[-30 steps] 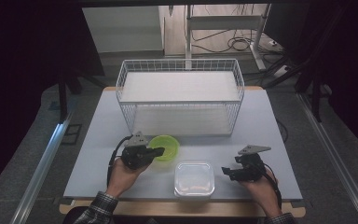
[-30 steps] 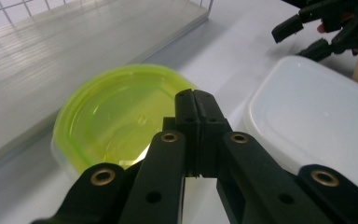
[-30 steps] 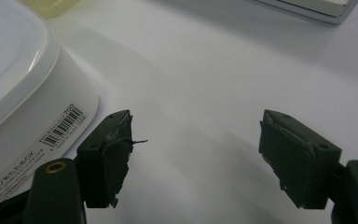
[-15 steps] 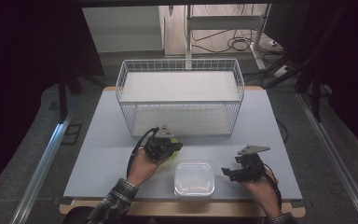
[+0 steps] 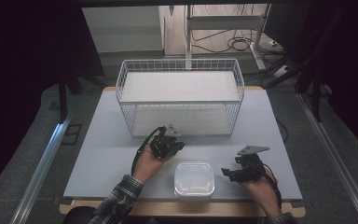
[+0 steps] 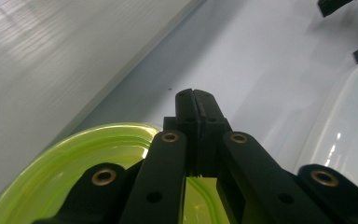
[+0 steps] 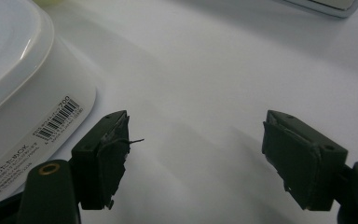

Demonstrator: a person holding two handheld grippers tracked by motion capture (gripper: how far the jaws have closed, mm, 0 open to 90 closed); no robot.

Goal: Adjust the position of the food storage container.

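Your left gripper [image 6: 196, 100] is clamped on the green bowl's [image 6: 74, 172] rim. Your right gripper [image 7: 196, 158] gapes wide beside the white container [image 7: 14, 70], gripping nothing.

Wire basket [image 5: 182, 100] ahead; perhaps open table [image 5: 107, 154] leftward

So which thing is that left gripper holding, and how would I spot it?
Start at the white wire basket at the back of the table. Just in front of it, the left gripper is shut on the rim of a bowl. It is bright lime green; the lidded box beside it is white.
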